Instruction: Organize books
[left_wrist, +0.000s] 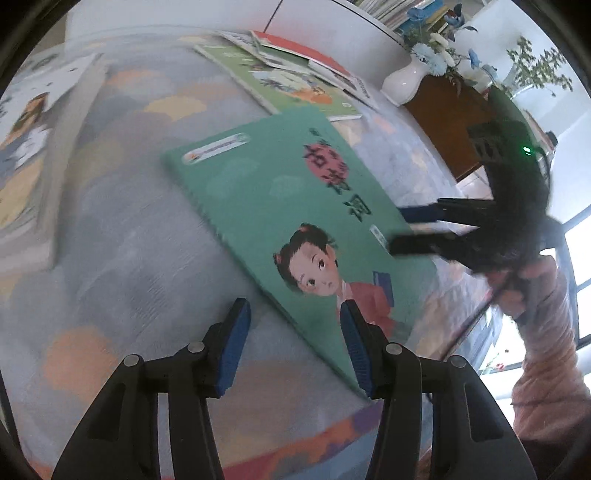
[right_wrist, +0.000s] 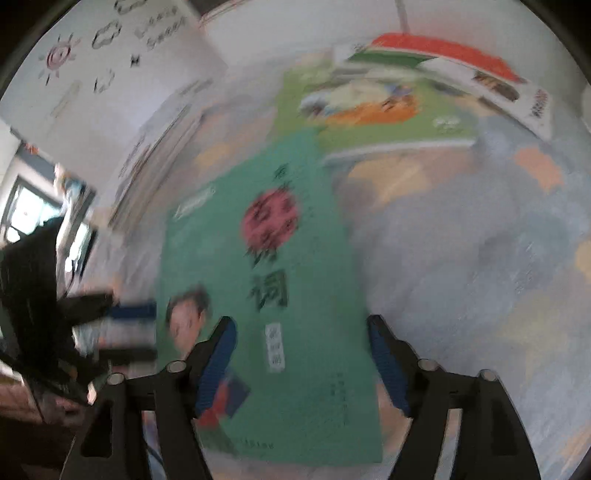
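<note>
Left wrist: teal child-portrait book (left_wrist: 288, 221)

A book (left_wrist: 280, 221) lies on the table (left_wrist: 129, 258), other books (left_wrist: 288, 74) overlapping behind it.

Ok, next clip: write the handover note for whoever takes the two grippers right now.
Left gripper: jaws part open, empty, at the near edge of the teal book.
Right gripper: jaws wide, empty, over the same book's other end; whether it touches is unclear.
Teal book lies flat, cover up, on the patterned cloth. A loose pile of books lies behind it; a stack sits at the left.
Done: nothing certain. Left: teal book and loose pile still to tidy.
</note>
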